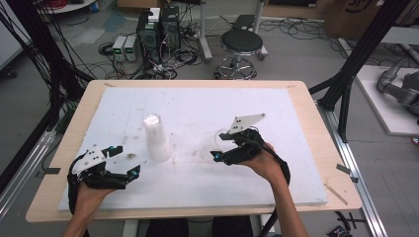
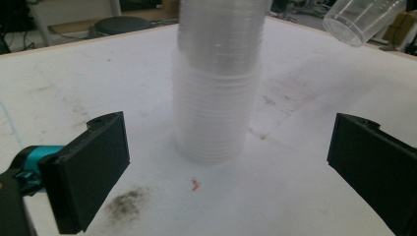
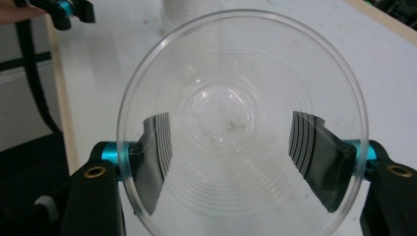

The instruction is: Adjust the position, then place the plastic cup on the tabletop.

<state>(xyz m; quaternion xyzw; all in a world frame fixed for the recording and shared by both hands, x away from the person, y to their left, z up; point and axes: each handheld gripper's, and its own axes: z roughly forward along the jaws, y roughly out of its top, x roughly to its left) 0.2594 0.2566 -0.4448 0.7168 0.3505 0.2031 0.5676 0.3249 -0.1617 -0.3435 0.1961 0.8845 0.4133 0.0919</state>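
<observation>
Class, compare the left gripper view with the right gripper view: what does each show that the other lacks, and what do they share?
Left gripper view alone: its own tool's open jaws, and the tall cup stack seen nearly whole.
Right gripper view alone: its tool shut on a clear cup, the cup's open mouth facing the camera.
Both: that clear cup, the stack and the white table sheet.

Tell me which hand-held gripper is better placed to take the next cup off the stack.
Left. The left hand-held gripper is open and faces the stack of clear cups, which stands beyond its jaws. The right hand-held gripper already holds a clear cup.
</observation>
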